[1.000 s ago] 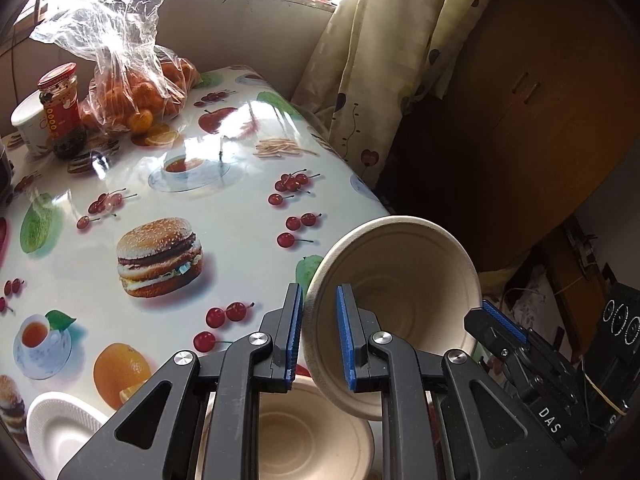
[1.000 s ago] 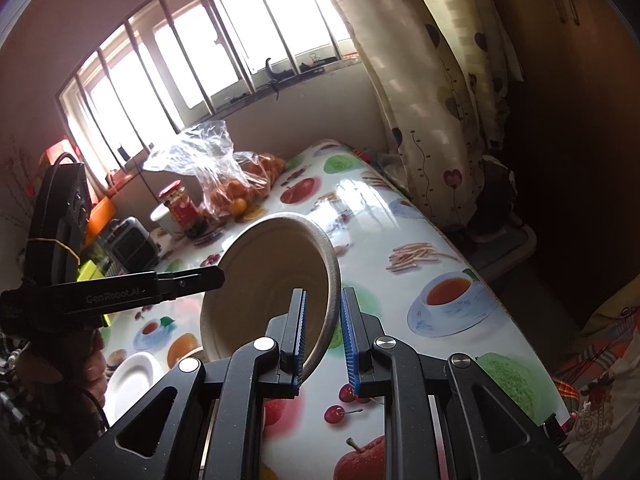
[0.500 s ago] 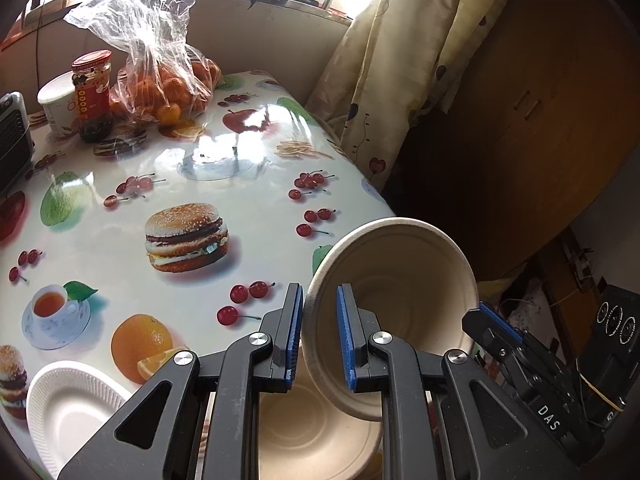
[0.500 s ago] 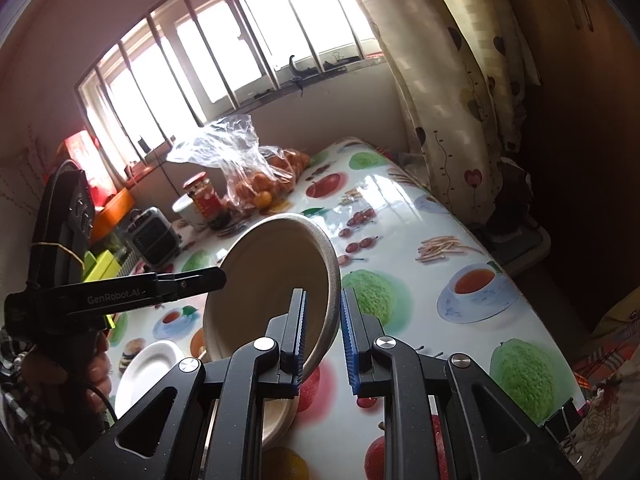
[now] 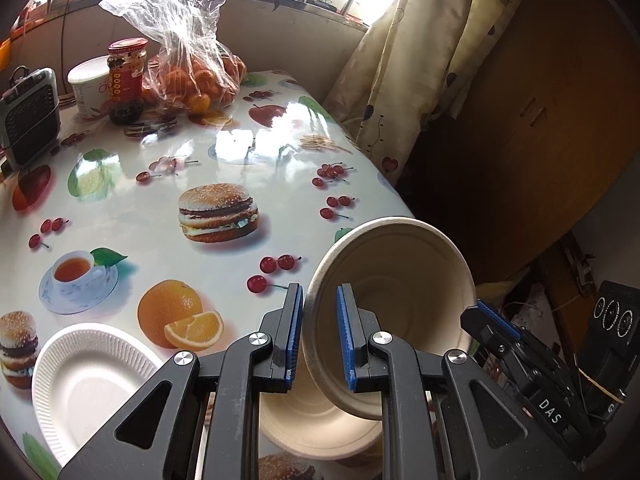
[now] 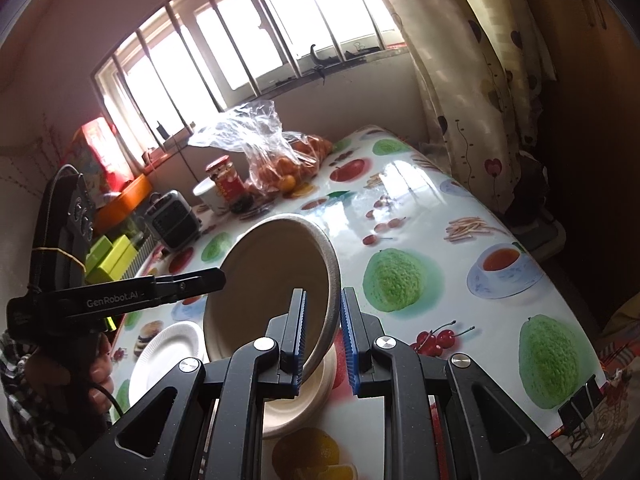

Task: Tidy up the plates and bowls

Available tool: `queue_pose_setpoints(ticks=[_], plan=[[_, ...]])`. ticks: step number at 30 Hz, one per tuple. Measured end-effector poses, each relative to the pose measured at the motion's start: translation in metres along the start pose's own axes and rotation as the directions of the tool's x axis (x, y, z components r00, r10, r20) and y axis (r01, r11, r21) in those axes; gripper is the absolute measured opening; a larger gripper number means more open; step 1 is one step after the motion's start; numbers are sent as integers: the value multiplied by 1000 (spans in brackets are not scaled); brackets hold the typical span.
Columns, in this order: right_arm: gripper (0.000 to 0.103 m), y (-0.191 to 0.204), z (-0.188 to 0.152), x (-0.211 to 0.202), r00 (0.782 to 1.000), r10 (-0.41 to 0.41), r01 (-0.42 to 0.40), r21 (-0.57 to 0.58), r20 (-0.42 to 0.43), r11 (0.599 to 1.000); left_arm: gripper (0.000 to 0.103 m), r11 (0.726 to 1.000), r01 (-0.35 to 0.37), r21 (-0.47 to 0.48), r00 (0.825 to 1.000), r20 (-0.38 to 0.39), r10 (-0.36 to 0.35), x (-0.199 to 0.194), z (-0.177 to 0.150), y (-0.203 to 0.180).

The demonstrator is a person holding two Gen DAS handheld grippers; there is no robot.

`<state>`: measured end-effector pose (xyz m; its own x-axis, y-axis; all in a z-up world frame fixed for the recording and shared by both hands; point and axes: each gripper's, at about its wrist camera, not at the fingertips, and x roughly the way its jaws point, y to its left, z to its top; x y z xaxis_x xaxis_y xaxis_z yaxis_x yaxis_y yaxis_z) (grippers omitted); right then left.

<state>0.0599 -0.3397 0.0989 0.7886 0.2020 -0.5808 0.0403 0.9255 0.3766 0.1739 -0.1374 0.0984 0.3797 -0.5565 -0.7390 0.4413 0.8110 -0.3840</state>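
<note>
both tongs clamp one beige bowl (image 5: 400, 304) by opposite rim edges: left tongs (image 5: 318, 336) nearly closed on the near rim, right tongs (image 6: 323, 336) nearly closed on the far rim. bowl held tilted on its side, above a second beige bowl (image 5: 316, 416) that sits on the worktop (image 5: 248, 152) near its edge. white paper plate (image 5: 88, 388) lies on the worktop, left of the lower bowl. bag of oranges (image 5: 192, 76) and red-lidded jar (image 5: 126, 76) stand at the far end.

Both mounted close behind own fingers, angled down across the bench (image 5: 120, 208) toward the barred window (image 6: 240, 52). Shared: tilted bowl (image 5: 400, 300), white plate (image 6: 168, 352), bagged oranges (image 5: 192, 76).
</note>
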Motion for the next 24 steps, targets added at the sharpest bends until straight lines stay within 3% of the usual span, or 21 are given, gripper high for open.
queue_pose_setpoints(ticks=[24], plan=[[18, 16, -30, 14, 996, 34, -34, -5, -86, 999, 17, 997, -27, -74, 999, -28, 25, -9, -35, 30]])
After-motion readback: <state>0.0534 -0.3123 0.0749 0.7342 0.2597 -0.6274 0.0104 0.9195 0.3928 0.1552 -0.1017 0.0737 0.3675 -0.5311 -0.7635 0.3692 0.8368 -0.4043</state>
